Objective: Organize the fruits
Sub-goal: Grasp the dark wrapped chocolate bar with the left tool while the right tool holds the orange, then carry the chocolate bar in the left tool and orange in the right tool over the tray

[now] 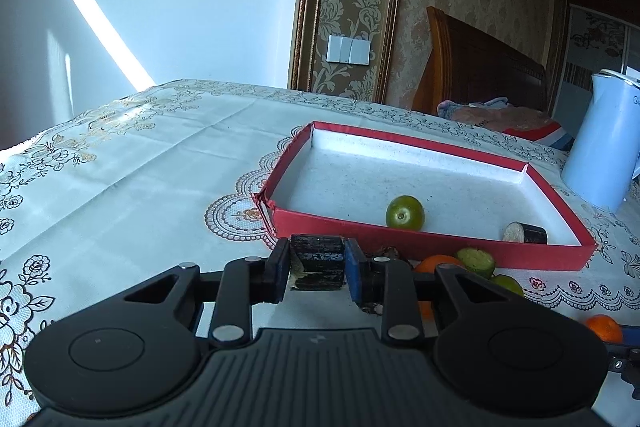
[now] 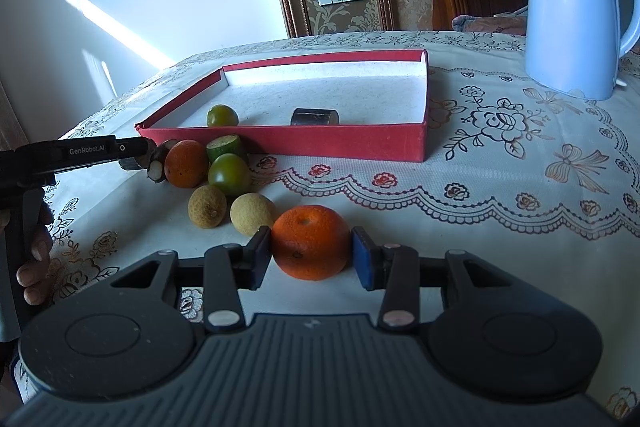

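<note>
On the white cloth-covered table point(image 2: 460, 227), going left to right: the left gripper point(image 1: 316, 265) has its jaws nearly closed, pads pressing a short dark cut stick piece point(image 1: 318, 263), just short of the near wall of the shallow red cardboard tray point(image 2: 320, 143). Beside it lies a cluster: an orange mandarin point(image 2: 186, 163), a halved green fruit point(image 2: 226, 145), a whole green citrus point(image 2: 229, 174) and two tan longans point(image 2: 207, 206), touching or nearly so. Inside the tray sit a green citrus fruit point(image 2: 222, 115) and a dark cylinder piece point(image 2: 315, 117), with bare floor behind them. The right gripper point(image 2: 311, 253) clasps a second orange mandarin point(image 2: 311, 241), jaws partly open around it. Right of it the cloth runs open to the pale blue kettle point(image 2: 576, 7) near the far edge.
</note>
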The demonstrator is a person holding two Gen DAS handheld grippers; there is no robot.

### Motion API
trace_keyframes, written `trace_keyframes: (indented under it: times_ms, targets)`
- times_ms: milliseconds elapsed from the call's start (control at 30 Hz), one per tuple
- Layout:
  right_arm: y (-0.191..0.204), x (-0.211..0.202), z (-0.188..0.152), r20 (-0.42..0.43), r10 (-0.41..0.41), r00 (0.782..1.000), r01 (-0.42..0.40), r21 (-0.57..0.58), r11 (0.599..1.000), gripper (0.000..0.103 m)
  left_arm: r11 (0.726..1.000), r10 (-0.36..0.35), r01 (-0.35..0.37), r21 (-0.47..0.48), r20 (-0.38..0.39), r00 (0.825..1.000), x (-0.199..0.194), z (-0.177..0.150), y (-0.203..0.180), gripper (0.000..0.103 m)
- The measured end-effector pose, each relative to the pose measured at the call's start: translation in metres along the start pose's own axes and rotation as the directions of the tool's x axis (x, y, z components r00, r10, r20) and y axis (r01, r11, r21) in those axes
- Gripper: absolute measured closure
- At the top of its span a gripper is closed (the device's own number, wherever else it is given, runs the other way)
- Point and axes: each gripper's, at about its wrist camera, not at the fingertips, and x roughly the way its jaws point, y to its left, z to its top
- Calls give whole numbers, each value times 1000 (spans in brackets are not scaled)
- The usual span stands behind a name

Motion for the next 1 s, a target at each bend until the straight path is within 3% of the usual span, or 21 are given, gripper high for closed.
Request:
trace_keyframes:
  times_ms: [167, 333, 500, 667, 1000]
  targets:
    - [1, 0, 0, -2, -5, 1000, 5, -8, 1000, 63, 1000, -13, 13, 17, 1, 1000, -6, -1, -2, 75]
    - [0, 0, 0, 0, -3, 1000, 3, -5, 1000, 63, 1000, -20, 19, -22, -55, 998, -1, -2, 5, 75]
    - [0, 0, 0, 1, -1, 1000, 1, -2, 1000, 63, 1000, -23, 23, -14, -36, 999, -10, -10, 8, 75]
    - [1, 0, 0, 5, -6, 1000, 6, -4, 1000, 63, 999, -42, 42, 4, 41, 998, -26, -12, 2, 75]
    - [1, -3, 2, 41, -28, 999, 27, 12, 1000, 64, 997, -67, 65, 40, 36, 997, -27, -5, -25, 75]
